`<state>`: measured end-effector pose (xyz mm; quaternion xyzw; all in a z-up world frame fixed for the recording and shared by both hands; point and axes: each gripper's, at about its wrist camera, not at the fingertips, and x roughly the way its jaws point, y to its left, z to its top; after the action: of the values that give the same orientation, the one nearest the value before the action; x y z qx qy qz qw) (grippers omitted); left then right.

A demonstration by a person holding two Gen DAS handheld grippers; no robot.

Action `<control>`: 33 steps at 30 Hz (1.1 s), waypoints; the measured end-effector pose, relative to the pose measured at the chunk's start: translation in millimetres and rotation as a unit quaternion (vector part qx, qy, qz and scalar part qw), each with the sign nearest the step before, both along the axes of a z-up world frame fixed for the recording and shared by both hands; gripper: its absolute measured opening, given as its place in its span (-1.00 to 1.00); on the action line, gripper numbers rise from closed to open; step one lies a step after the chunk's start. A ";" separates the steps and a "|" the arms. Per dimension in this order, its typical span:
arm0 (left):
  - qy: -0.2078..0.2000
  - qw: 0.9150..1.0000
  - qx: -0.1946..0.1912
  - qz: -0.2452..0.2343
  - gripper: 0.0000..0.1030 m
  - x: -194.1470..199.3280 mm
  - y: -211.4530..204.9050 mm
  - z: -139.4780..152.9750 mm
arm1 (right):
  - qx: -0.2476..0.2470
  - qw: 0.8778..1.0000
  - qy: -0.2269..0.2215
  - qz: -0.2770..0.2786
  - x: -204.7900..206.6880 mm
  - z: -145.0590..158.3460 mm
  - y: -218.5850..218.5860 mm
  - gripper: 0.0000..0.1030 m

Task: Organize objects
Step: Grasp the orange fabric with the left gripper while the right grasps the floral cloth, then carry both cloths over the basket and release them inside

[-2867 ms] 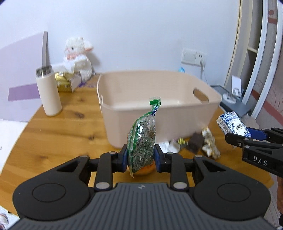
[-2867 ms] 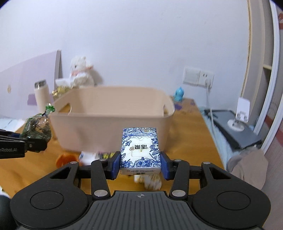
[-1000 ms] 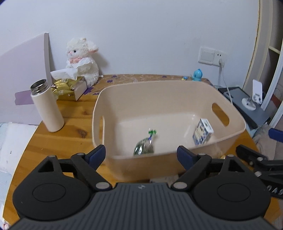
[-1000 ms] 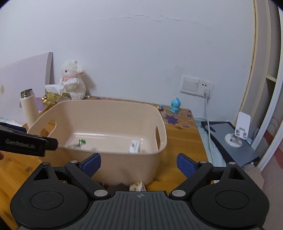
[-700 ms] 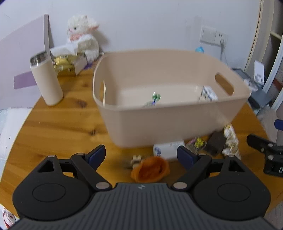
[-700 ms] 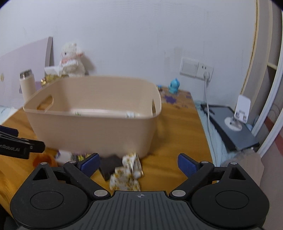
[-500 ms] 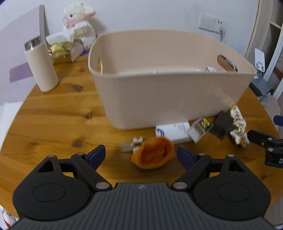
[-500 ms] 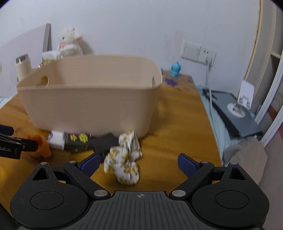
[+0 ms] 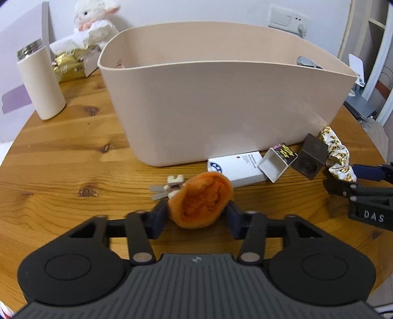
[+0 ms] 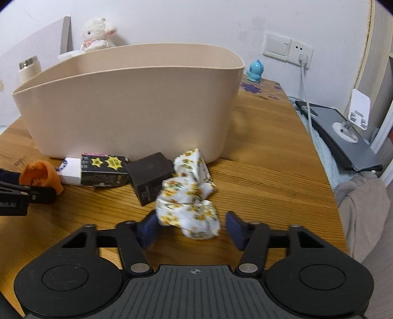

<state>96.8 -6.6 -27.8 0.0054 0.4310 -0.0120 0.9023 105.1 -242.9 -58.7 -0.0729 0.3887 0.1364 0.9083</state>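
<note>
An orange fabric pouch [image 9: 200,201] lies on the wooden table [image 9: 61,157] in front of the beige bin [image 9: 221,103]. My left gripper [image 9: 196,217] has closed in on the pouch, both pads touching its sides. In the right wrist view a floral cloth scrunchie [image 10: 189,201] sits between the fingers of my right gripper [image 10: 190,227], which is open; the left pad touches it and a gap shows on the right. Against the bin lie a white box [image 9: 235,166], a black box with yellow stars [image 10: 103,169] and a dark cube [image 10: 149,176]. The bin's inside is hidden.
A small beige clip [image 9: 172,186] lies by the pouch. A white flask [image 9: 40,81], gold packets [image 9: 68,66] and a plush lamb [image 9: 93,19] stand behind and left of the bin. A blue toy [image 10: 255,70] and a grey device with a stand [image 10: 343,137] are on the right.
Both grippers dropped from above the bin to the table in front of it. Their jaws narrowed from wide open: left onto the orange pouch, right around the scrunchie.
</note>
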 end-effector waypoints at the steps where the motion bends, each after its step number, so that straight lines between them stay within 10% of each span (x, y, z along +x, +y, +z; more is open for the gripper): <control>1: -0.001 1.000 -0.003 -0.002 -0.34 -0.7 0.2 0.2 | 0.001 1.000 0.001 0.002 -0.1 0.3 0.4 -0.04; 6: -0.003 1.000 -0.004 -0.011 -0.67 -5.0 1.6 0.6 | -0.008 1.000 0.000 0.019 -4.6 1.8 6.8 -0.78; 20: -0.010 1.000 -0.024 -0.011 -0.75 -28.9 20.1 22.4 | 0.015 0.999 -0.028 0.010 -29.9 26.7 -8.7 -0.87; 33: -0.098 0.995 -0.026 -0.006 -0.75 -46.7 35.4 86.5 | 0.032 0.993 -0.117 0.006 -42.1 89.0 -13.3 -0.87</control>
<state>50.1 28.9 58.7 -0.0141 0.3400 -0.0278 0.9399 62.9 -256.2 30.3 -0.0618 0.2747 0.1447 0.9485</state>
